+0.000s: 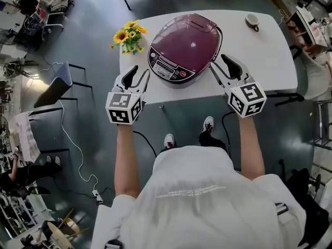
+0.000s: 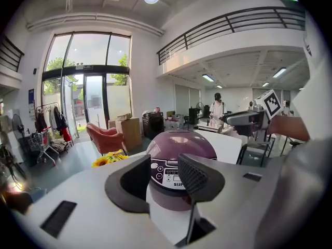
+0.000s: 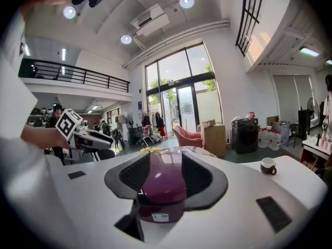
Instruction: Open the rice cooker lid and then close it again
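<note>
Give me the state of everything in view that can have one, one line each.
Cooker: lid shut, standing on the table.
Left gripper: jaws apart, gripping nothing, aimed at the cooker's panel.
Right gripper: jaws apart, gripping nothing, aimed at the cooker's side.
Cup: upright on the table, apart from the cooker.
Flowers: at the table's corner, beside the cooker.

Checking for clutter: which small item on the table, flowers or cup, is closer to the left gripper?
The yellow sunflowers, at the left corner of the table just beyond the left gripper; the cup sits far off, past the rice cooker.
</note>
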### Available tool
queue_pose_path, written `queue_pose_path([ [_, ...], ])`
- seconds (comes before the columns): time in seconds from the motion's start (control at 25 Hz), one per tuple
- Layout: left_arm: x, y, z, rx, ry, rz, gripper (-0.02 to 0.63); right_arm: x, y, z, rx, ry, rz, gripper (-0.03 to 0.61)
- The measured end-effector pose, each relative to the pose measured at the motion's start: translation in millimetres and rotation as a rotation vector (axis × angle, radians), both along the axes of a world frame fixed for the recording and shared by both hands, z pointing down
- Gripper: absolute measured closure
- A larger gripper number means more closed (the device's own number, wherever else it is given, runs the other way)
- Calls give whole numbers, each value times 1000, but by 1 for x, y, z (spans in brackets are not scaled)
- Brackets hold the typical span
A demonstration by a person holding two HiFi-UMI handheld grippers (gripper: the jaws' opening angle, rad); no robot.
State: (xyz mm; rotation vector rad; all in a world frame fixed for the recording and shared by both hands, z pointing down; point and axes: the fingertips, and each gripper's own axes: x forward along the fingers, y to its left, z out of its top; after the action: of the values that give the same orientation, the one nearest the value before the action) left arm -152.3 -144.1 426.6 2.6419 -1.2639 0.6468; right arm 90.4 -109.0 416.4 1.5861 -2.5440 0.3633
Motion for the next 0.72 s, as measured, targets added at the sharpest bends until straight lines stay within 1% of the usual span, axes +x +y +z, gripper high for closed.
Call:
queue_pose_path([
  [0.16,18,-2,1,-26,-38,-24,437,11,-13,16,-36,-39,-55,374],
  [0.32,26,-2,2,-23,-103,-63,437,12,-21,24,-56,-49,-124,375],
  [0.44,33,-4,6,-34,-111,-77,437,14,-27,29,-72,-56,-158,375],
  [0.56,39,-8,13,-59,-127,-69,436,14,-29,33,-87,-69,-168,374],
  [0.72,44,-16,22,-91,-150,-34,437,15,-28,39,-104,-90,-150,374],
])
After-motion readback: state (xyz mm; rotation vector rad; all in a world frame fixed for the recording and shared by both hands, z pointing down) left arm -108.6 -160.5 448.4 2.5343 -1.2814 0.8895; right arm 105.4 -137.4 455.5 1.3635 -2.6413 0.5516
